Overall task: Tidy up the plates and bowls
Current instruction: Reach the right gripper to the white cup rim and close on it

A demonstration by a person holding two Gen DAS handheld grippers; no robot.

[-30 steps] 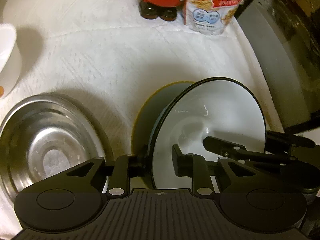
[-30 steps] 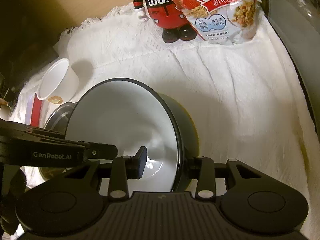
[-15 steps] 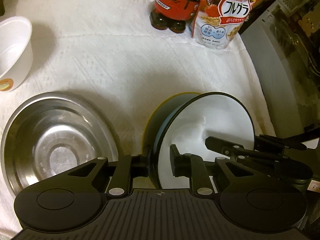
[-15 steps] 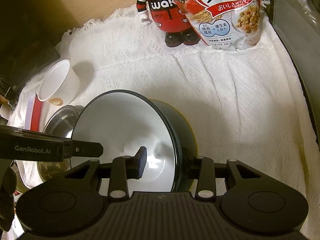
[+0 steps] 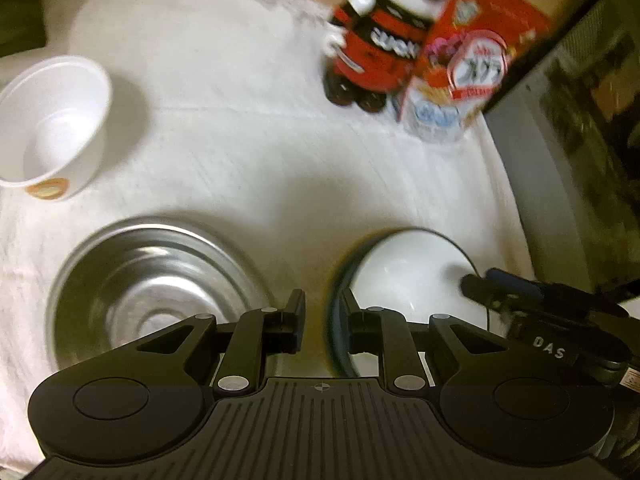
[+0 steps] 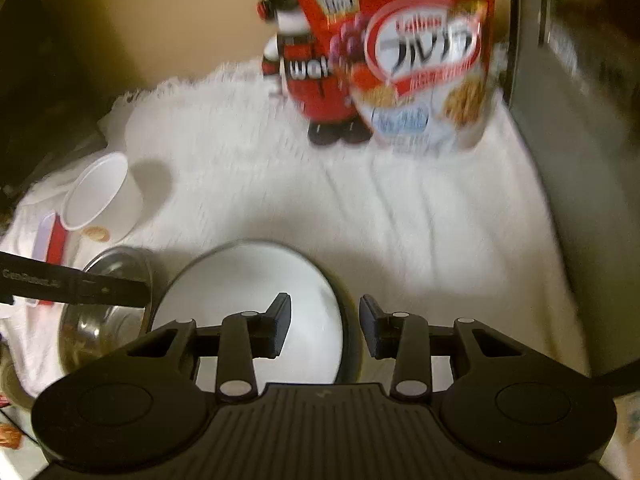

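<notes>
Looking down, we see our left gripper (image 5: 323, 322) with fingers narrowly apart, straddling the near rim of the dark-rimmed white ceramic bowl (image 5: 408, 276) without pinching it. Our right gripper (image 6: 324, 326) is opening around its far rim. Beside it on the white cloth (image 5: 248, 152) sits the steel bowl (image 5: 148, 300).

White dark-rimmed bowl (image 6: 248, 300) upright beside steel bowl (image 5: 152, 292), on cloth.
</notes>
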